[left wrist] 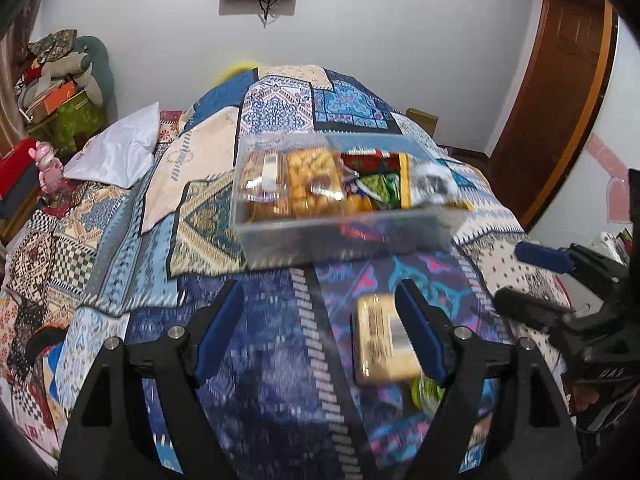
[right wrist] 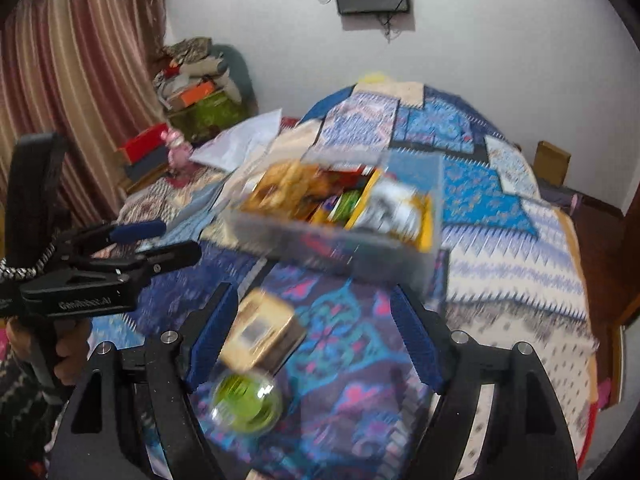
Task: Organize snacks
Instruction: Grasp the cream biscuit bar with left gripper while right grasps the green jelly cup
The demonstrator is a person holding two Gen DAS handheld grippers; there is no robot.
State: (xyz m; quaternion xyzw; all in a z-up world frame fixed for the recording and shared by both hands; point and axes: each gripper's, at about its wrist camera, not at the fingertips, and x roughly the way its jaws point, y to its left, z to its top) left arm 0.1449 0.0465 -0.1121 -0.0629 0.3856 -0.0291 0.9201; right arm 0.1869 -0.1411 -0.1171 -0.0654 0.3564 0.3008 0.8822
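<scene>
A clear plastic box (left wrist: 344,236) (right wrist: 332,240) full of snack packets sits on the patterned bedspread ahead of both grippers. A yellow wrapped snack packet (left wrist: 382,340) (right wrist: 262,330) lies on the bedspread in front of it, with a green round cup (left wrist: 426,392) (right wrist: 246,404) just nearer. My left gripper (left wrist: 320,320) is open and empty, the packet beside its right finger. My right gripper (right wrist: 314,328) is open and empty, the packet and cup by its left finger. Each gripper also shows in the other's view: the right one (left wrist: 536,276) and the left one (right wrist: 160,240).
The bed (left wrist: 140,240) fills the room's middle. A white pillow (left wrist: 120,152) lies at the far left. A pile of boxes and clothes (right wrist: 200,92) stands in the corner by a curtain (right wrist: 72,100). A wooden door (left wrist: 556,100) is at the right.
</scene>
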